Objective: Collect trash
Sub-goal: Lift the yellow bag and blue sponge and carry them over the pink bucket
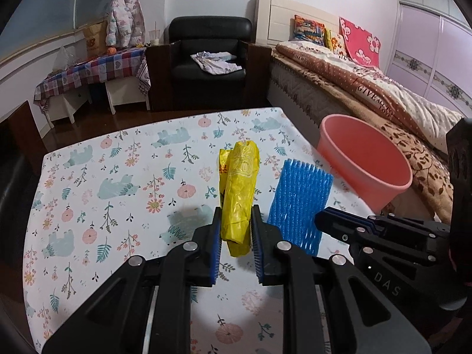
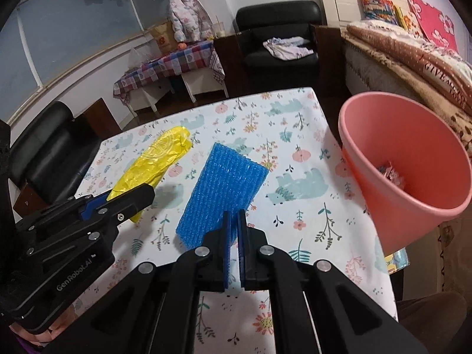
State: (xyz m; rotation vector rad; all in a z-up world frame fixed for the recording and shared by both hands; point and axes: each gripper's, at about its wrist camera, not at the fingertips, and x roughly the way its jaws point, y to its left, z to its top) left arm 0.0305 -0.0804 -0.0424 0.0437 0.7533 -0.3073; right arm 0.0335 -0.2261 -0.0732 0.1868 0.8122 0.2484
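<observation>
The left gripper (image 1: 236, 230) has its jaws squeezed on the yellow bag (image 1: 239, 188), over the counter (image 1: 103, 183). Beside it, the right gripper (image 2: 234, 236) pinches the blue foam (image 2: 224, 183). The pink bucket (image 2: 413, 177) is on the right.

right hand-held gripper (image 2: 235, 221) pinches blue foam net (image 2: 221, 188) beside pink bin (image 2: 383, 159).

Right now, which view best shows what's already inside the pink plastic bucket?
The right wrist view: it looks into the pink plastic bucket and shows a crumpled wrapper at the bottom. The left wrist view shows only the bucket's rim and inner wall.
</observation>
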